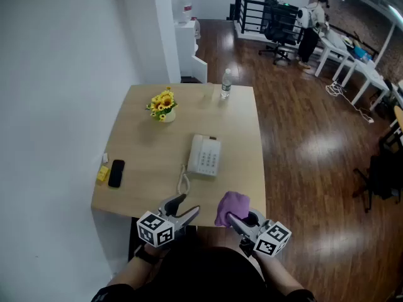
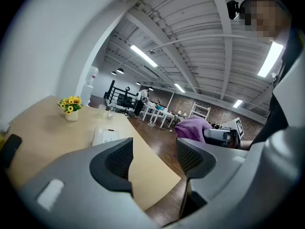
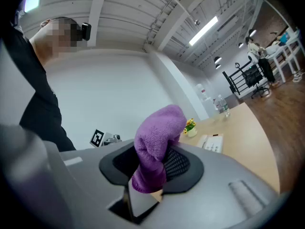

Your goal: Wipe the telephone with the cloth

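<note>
A white telephone point(image 1: 205, 155) lies flat near the middle of the wooden table point(image 1: 151, 168), its coiled cord trailing toward the front edge. The same telephone point(image 2: 105, 135) shows small in the left gripper view and the telephone point(image 3: 211, 143) in the right gripper view. My right gripper point(image 1: 238, 219) hovers at the table's front edge, shut on a purple cloth point(image 1: 232, 207); the bunched cloth point(image 3: 156, 144) stands up between the jaws. My left gripper point(image 1: 182, 208) is open at the front edge, left of the cloth, nothing between its fingers point(image 2: 116, 162).
On the table stand a small pot of yellow flowers point(image 1: 163, 106), a water bottle point(image 1: 226, 84) and a clear glass point(image 1: 208, 91) at the far edge. A black phone point(image 1: 116, 173) and a yellow item point(image 1: 102, 173) lie at the left. A person point(image 1: 310, 27) stands by distant desks.
</note>
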`<action>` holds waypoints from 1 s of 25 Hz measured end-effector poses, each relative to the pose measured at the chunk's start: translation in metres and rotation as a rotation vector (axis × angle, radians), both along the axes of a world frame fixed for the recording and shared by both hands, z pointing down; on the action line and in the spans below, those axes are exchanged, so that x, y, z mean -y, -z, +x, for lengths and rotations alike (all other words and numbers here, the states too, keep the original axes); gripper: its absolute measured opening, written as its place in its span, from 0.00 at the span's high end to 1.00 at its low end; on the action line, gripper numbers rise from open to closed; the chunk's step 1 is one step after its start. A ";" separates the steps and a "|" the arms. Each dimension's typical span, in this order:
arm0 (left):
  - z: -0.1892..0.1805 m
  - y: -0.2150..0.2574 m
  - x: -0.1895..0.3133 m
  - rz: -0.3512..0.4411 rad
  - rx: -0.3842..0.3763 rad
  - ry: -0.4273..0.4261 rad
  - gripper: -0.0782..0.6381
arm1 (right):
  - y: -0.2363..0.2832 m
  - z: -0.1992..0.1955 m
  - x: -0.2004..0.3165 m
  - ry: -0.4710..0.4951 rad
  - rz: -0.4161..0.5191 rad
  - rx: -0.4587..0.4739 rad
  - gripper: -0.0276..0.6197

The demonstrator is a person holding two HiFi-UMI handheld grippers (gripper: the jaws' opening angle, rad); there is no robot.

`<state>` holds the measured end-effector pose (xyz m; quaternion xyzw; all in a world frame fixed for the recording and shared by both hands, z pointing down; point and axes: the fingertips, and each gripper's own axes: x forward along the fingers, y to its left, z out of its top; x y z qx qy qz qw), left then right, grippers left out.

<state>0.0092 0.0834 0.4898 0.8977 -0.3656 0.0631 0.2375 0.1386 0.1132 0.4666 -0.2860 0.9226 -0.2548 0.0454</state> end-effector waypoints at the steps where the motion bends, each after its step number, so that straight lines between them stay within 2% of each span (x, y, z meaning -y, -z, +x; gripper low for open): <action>1: -0.003 0.000 0.005 -0.001 0.001 0.001 0.50 | -0.001 -0.002 0.004 -0.002 -0.002 0.000 0.75; 14: -0.039 0.003 0.080 0.010 -0.002 -0.018 0.50 | -0.002 -0.036 0.080 -0.024 -0.003 -0.048 0.75; 20: -0.061 -0.010 0.121 -0.008 -0.002 -0.043 0.50 | -0.016 -0.055 0.132 -0.046 0.004 -0.141 0.75; 25: -0.073 -0.030 0.149 -0.028 0.015 -0.107 0.50 | -0.042 -0.068 0.179 -0.075 -0.026 -0.224 0.75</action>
